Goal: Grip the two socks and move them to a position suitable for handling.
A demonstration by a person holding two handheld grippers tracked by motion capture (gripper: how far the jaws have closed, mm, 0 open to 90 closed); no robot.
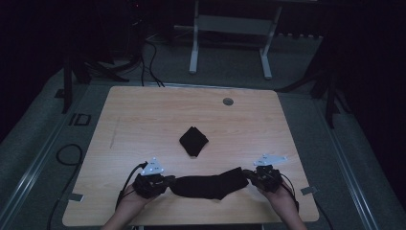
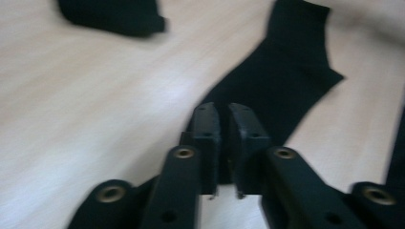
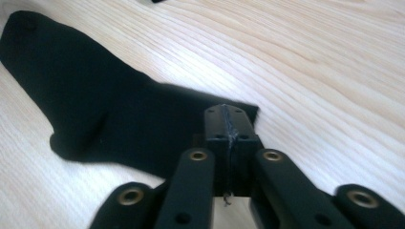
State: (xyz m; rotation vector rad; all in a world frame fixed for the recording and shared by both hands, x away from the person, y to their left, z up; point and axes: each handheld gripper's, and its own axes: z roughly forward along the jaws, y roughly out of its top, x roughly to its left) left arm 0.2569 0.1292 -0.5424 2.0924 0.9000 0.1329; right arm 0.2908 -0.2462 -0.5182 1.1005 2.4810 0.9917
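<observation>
A long black sock [image 1: 210,186] lies flat near the table's front edge, stretched between my two grippers. My left gripper [image 1: 168,182] holds its left end; in the left gripper view the jaws [image 2: 223,114] are pinched together on the sock [image 2: 286,71], with only a thin slit between them. My right gripper [image 1: 248,176] is at the sock's right end, and in the right gripper view it [image 3: 228,117] is shut on the edge of the sock [image 3: 95,109]. A second black sock [image 1: 193,141], folded into a small bundle, rests at the table's middle, and its edge [image 2: 114,14] appears in the left gripper view.
The wooden table [image 1: 143,115] has a round grey grommet [image 1: 228,101] near its far edge. Beyond it stands a white table frame [image 1: 230,28] on the floor. Cables [image 1: 67,153] loop on the floor to the left. The person's hands come in at the bottom.
</observation>
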